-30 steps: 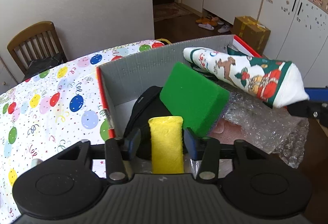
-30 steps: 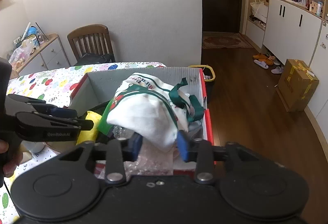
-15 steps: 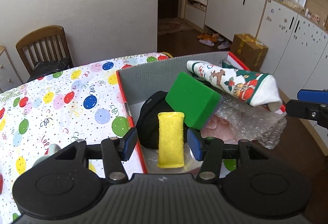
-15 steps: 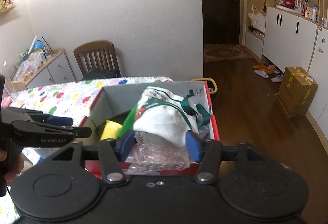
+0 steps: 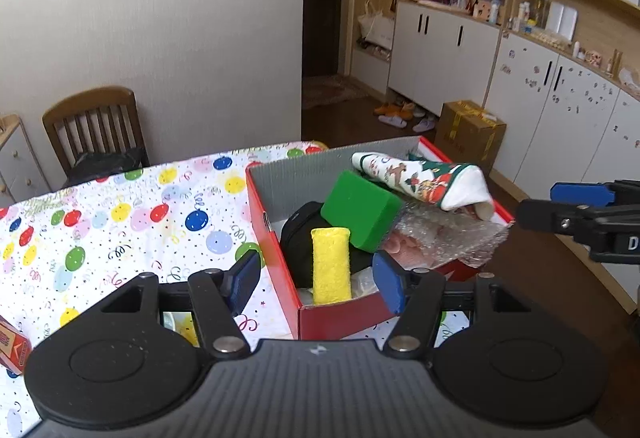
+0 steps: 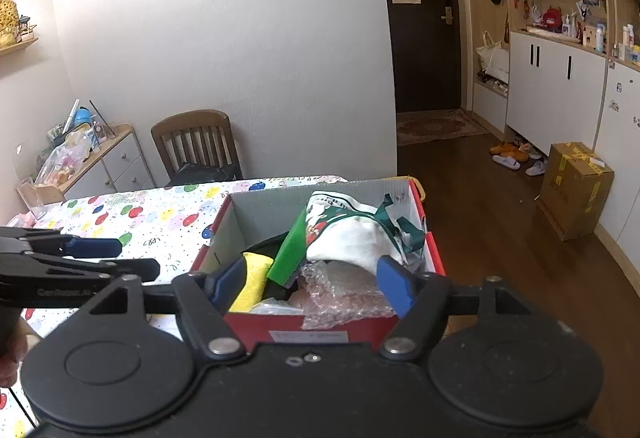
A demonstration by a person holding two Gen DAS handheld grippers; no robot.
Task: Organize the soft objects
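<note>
A red box (image 5: 272,234) with grey inner walls holds the soft things. A yellow sponge (image 5: 331,264) stands on end at its near wall, next to a green sponge block (image 5: 360,213), a black pouch (image 5: 296,242), bubble wrap (image 5: 444,234) and a Christmas-print cloth (image 5: 424,179). My left gripper (image 5: 316,282) hovers before the box, jaws opening, pads clear of the yellow sponge. My right gripper (image 6: 311,281) is back from the box (image 6: 434,250), jaws opening and holding nothing. The cloth (image 6: 352,238) rests on the pile.
A balloon-print tablecloth (image 5: 120,222) covers the table left of the box. A small red carton (image 5: 12,346) lies at the near left edge. Beyond the table are a wooden chair (image 5: 96,125), a drawer unit (image 6: 100,165) and a cardboard box (image 6: 576,185) on the floor.
Both grippers pulled back and up from the box while their jaws widened. The yellow sponge and the Christmas cloth, earlier between the jaws, now sit in the box.
</note>
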